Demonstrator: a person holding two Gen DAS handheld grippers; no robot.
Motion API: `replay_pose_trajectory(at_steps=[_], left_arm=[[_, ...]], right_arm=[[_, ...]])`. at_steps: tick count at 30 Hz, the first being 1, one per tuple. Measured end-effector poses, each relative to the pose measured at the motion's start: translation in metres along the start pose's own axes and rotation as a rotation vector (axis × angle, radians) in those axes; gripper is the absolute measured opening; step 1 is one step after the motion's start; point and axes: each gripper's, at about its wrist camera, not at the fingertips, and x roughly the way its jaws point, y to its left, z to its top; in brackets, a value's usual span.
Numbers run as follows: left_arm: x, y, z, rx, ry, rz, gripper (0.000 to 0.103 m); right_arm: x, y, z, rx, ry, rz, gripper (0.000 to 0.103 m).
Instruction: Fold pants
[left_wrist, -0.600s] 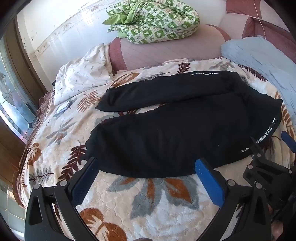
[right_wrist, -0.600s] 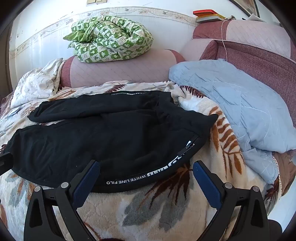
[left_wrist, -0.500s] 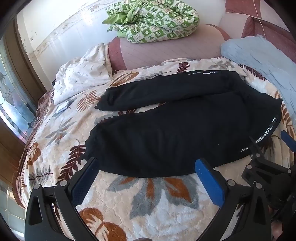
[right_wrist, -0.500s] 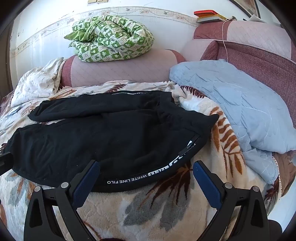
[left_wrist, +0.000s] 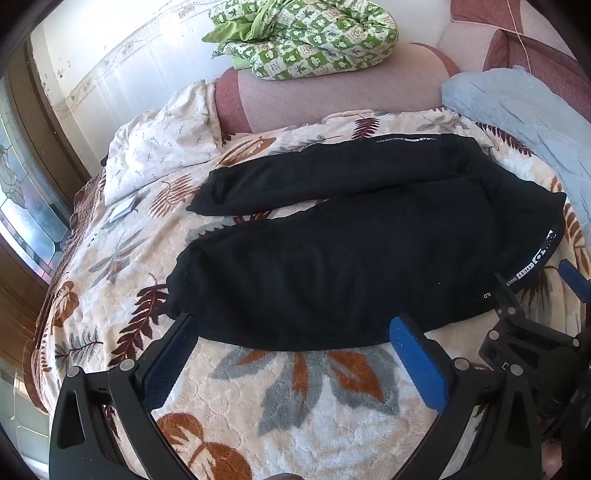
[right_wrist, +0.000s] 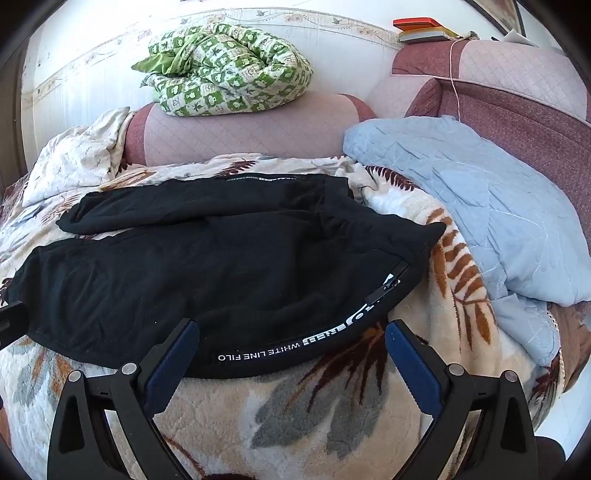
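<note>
Black fleece pants (left_wrist: 332, 266) lie spread flat on a cream plush blanket with brown and grey leaf print (left_wrist: 314, 402), which covers the bed. Waistband end toward the right side of the bed, the 2 legs running left. The far leg (left_wrist: 332, 173) angles away from the near one; a narrow wedge of blanket shows between them at the cuff end. White lettering runs along the near side seam by the waist (right_wrist: 258, 354); a zip pocket sits just above it (right_wrist: 388, 286). A 2nd line of small white print shows on the far edge of the pants.

Left gripper (left_wrist: 291, 354): black frame, blue pads, jaws wide apart, nothing between them but blanket and the near hem of the leg. Its left fingertip (left_wrist: 181, 332) sits at the edge of the near leg close to the cuff; contact cannot be judged.

Right gripper (right_wrist: 291, 347): same build, jaws wide apart, straddling the lettered seam near the waist. Tips just at the fabric edge, no pinch visible. It also shows at the right margin of the left wrist view (left_wrist: 532, 332).

Surroundings: pale blue quilted pillow (right_wrist: 480, 206) right of the waistband, on the blanket. White pillow with small sprig print (left_wrist: 162, 147) beyond the cuffs. Pink and maroon padded headboard bolster (right_wrist: 240, 129) behind, carrying a bundled green and white checked quilt (right_wrist: 225, 70). Stack of books in red and orange (right_wrist: 424, 29) on the upper ledge. Stained-glass window (left_wrist: 22, 206) at far left.
</note>
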Motion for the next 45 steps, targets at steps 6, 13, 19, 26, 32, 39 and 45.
replay_pose_trajectory(at_steps=[6,13,19,26,32,39,45], left_arm=[[0.002,0.001,-0.001,-0.005,0.008,-0.002,0.103],[0.004,0.002,-0.003,-0.009,0.02,-0.006,0.103],[0.007,0.004,-0.003,-0.002,0.027,-0.011,0.103],[0.008,0.006,-0.003,-0.012,0.035,-0.015,0.103],[0.008,0.007,-0.005,-0.006,0.043,-0.022,0.103],[0.007,0.006,-0.005,-0.007,0.047,-0.026,0.103],[0.008,0.008,-0.005,-0.014,0.049,-0.033,0.103]], right_arm=[[0.002,0.002,-0.001,-0.006,0.009,0.001,0.102],[0.005,0.005,-0.003,-0.018,0.02,0.004,0.102],[0.007,0.008,-0.003,-0.027,0.028,0.004,0.102],[0.008,0.01,-0.005,-0.035,0.037,0.004,0.102],[0.008,0.011,-0.005,-0.037,0.039,0.004,0.102],[0.01,0.012,-0.006,-0.045,0.046,0.005,0.102],[0.01,0.014,-0.006,-0.053,0.038,0.01,0.102]])
